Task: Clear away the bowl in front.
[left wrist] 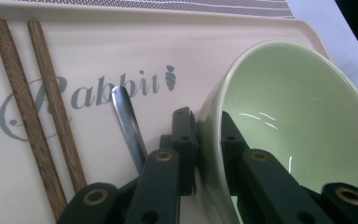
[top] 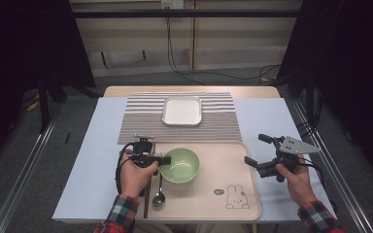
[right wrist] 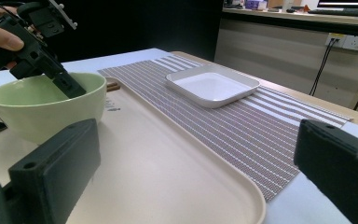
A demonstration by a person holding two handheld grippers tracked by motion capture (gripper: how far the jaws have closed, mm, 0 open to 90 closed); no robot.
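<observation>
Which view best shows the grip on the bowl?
The left gripper view: the left gripper pinches the bowl rim, one jaw inside, one outside. The high view shows it small; the right gripper view shows it from afar.

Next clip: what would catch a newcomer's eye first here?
The green bowl on the beige tray, its left rim pinched by the left tongs, one jaw inside and one outside. Beside it lie a spoon and chopsticks. The right tongs hang open over the tray's right edge, and a white dish sits on the striped mat behind.
</observation>
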